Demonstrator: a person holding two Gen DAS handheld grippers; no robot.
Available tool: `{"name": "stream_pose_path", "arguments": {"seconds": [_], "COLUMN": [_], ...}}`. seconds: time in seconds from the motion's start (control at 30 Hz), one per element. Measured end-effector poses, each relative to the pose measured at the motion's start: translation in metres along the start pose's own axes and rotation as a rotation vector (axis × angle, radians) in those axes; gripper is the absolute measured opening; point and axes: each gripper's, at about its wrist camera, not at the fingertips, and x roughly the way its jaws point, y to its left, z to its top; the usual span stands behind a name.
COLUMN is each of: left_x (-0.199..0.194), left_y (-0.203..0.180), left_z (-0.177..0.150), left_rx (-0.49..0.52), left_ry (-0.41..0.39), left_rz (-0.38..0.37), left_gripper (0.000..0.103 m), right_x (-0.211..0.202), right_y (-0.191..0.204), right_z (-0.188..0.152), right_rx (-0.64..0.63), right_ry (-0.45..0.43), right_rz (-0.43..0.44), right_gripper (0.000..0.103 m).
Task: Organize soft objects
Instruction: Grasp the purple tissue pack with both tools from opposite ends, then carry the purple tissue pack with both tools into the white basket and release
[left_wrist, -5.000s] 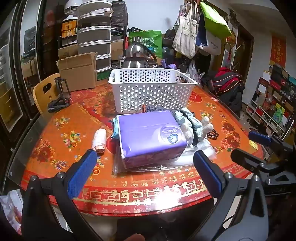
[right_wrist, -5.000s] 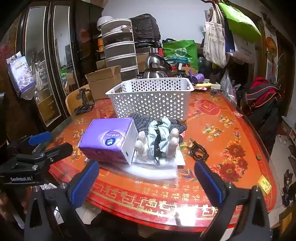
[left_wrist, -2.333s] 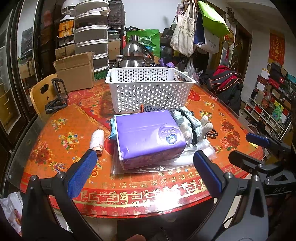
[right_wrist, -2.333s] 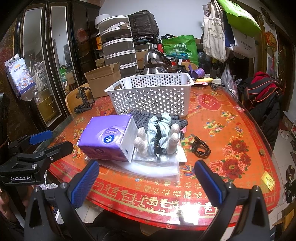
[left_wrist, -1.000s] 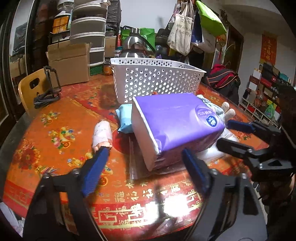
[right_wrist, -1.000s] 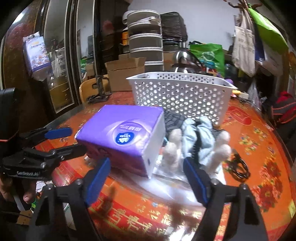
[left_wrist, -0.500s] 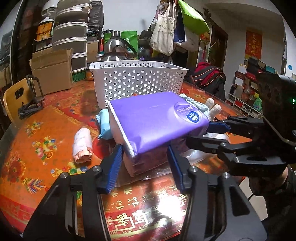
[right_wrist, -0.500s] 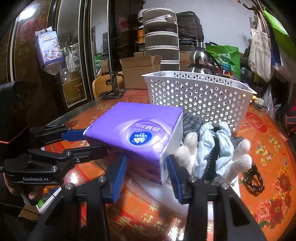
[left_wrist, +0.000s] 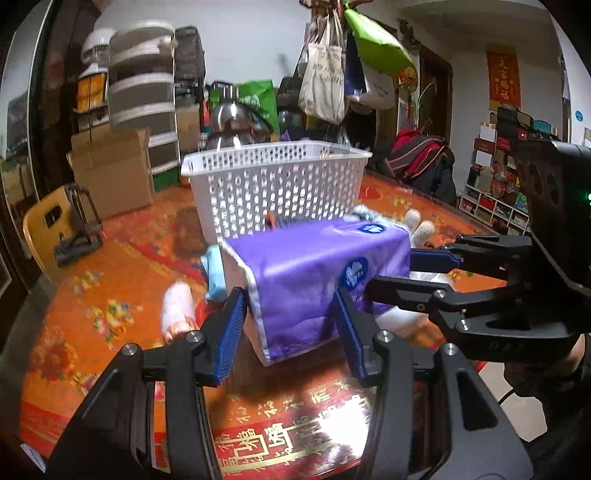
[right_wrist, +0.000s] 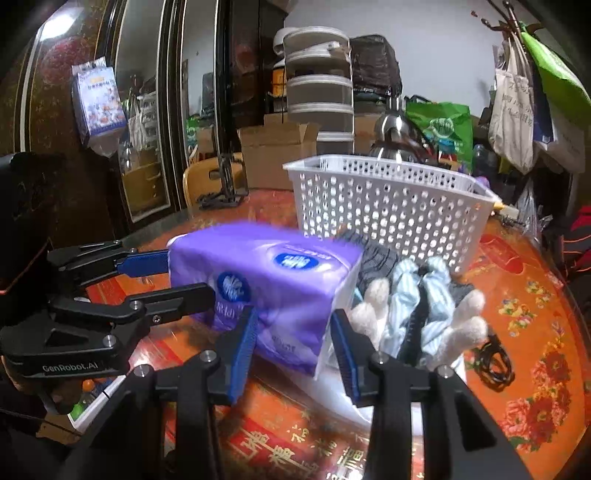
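Behind tissue pack (left_wrist: 317, 273) clenched by both tongs (left_wrist: 291, 332) (right_wrist: 291, 343): basket (left_wrist: 280, 184), gloves (right_wrist: 417, 314).

A: What's hidden behind the purple tissue pack (left_wrist: 310, 273)?
B: Most of the glove pile (right_wrist: 424, 314); in the left wrist view only 2 white fingertips poke past the pack's far corner. Blue cloth (left_wrist: 215, 275) mostly covered too.
A: Print on the pack?
B: Motion-blurred, can't read. Pink roll (left_wrist: 176, 310) beside the pack also smeared.
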Motion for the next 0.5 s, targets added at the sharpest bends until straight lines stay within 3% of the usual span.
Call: {"name": "stream_pose_path", "arguments": {"seconds": [0.5], "left_x": [-0.024], "left_y": [-0.024], "left_z": [0.044], "left_rx": [0.040], "left_ry": [-0.094], "left_rz": [0.017], "left_gripper": [0.046], "right_x": [-0.041], "right_y": [-0.005], "right_z": [0.028], "right_rx": [0.000], "right_ry": [-0.088], "right_rz": [-0.054], "right_gripper": [0.039]}}
